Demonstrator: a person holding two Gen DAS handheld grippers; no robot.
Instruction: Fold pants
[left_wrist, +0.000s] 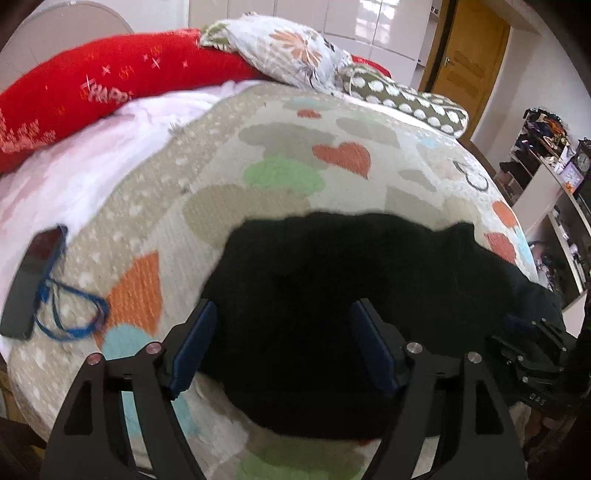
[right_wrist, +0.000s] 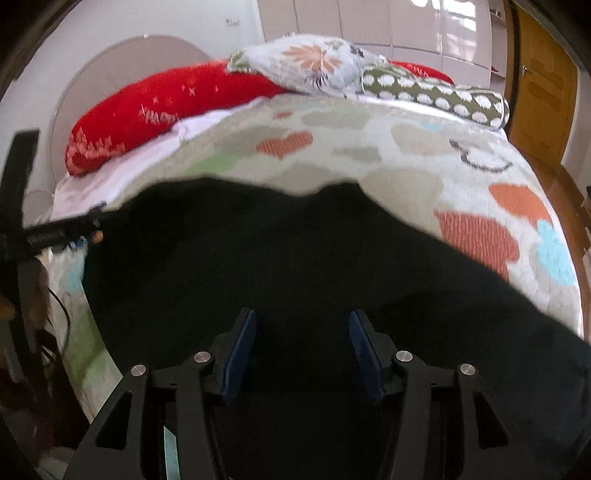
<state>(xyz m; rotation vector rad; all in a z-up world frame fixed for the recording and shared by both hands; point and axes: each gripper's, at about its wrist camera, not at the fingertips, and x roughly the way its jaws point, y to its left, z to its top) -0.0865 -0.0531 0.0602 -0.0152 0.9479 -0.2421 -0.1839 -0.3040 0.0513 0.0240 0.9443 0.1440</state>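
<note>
Two grippers hang over the near edge of the bed, both with jaws spread apart and nothing between them.

Furthest left, a dark phone (left_wrist: 31, 284) with a blue cord (left_wrist: 74, 314) lies on the heart-patterned blanket (left_wrist: 258, 155), well apart from the cloth. If the fold sweeps that way, a dragged leg could catch the cord and pull the phone along.

Next comes the left gripper (left_wrist: 282, 328), its blue pads (left_wrist: 197, 343) straddling the left edge of the black pants (left_wrist: 332, 266). The pants lie spread across the front of the blanket, one end trailing off toward the right side of the bed. Black on black, I can't make out seams or layers, so I'd judge the likeliest slip is pinching only the top layer, or biting into the blanket beneath and lifting both together.

Further right, the right gripper (right_wrist: 301, 339) sits low over the middle of the pants (right_wrist: 258, 258), whether touching or just above I cannot tell. If the two hands lift unevenly, the fold will come out skewed; the overhanging end may also slide off the bed.

No bins, baskets or drawers sit near the work. Open shelves (left_wrist: 543, 147) stand at the far right, crammed with things too small to name.
</note>
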